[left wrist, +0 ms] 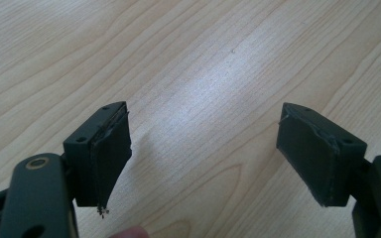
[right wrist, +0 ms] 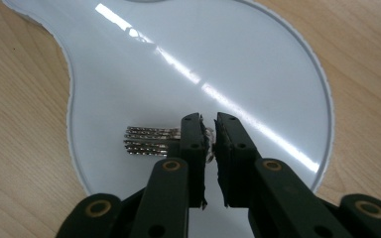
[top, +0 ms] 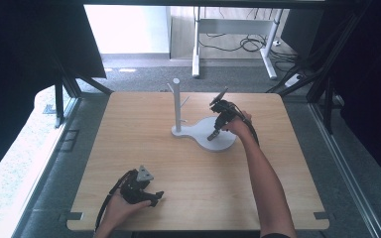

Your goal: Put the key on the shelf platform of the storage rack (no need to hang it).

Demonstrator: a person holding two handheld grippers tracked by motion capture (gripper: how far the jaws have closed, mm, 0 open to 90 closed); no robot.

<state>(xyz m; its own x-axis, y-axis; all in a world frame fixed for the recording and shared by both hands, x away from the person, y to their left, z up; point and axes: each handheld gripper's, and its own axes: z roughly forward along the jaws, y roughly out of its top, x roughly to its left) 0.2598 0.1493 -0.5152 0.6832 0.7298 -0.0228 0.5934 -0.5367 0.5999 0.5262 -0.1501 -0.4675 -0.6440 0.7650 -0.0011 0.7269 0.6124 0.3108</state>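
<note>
While the right gripper point(right wrist: 208, 130) points down at the white stand base point(right wrist: 144, 64), its jaws stand a narrow slit apart over a small silvery chain point(right wrist: 149, 141) — a bundle of bright strands lying flat on the glossy surface. Whether the pads pinch the chain's end I cannot tell; the strands run out to the left of the jaws in the right gripper view, long axis roughly level across the frame. In the high view that gripper point(top: 213, 135) sits right of centre, beside the stand's upright post point(top: 177, 104). Down at the lower left, the left gripper point(top: 155, 197) rests on the worktop point(top: 278, 188), released and empty — well apart from the chain.
</note>
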